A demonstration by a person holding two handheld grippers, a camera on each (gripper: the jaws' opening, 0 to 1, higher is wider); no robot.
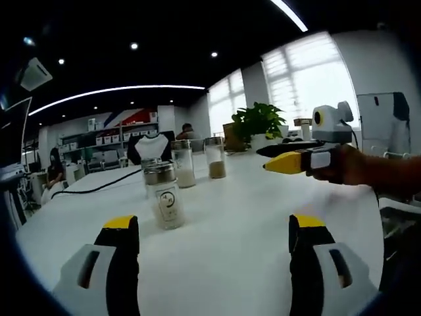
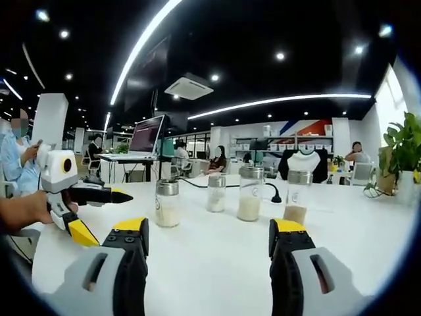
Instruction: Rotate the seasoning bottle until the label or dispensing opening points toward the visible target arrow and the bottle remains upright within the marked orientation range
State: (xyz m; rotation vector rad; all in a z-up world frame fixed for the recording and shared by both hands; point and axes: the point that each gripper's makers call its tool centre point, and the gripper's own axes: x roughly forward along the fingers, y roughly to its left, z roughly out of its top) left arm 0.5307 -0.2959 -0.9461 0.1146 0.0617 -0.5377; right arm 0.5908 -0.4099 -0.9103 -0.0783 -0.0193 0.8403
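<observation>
Several glass seasoning bottles with metal lids stand upright on the white table (image 1: 250, 230). In the left gripper view the nearest bottle (image 1: 165, 197) shows a round label mark and stands just ahead of my left gripper (image 1: 214, 227), toward its left jaw. That gripper is open and holds nothing. My right gripper (image 1: 279, 158) comes in from the right, held by a hand (image 1: 345, 164), well clear of the bottles. In the right gripper view my right gripper (image 2: 209, 230) is open over the bare table (image 2: 210, 263), the bottle row (image 2: 166, 203) lies beyond it, and the left gripper (image 2: 110, 218) is at the left.
Two more bottles (image 1: 183, 164) (image 1: 215, 158) stand further back. A black cable (image 1: 99, 187) runs across the table behind them. A potted plant (image 1: 258, 122) is at the far edge. A laptop (image 2: 146, 136) and seated people are on desks beyond.
</observation>
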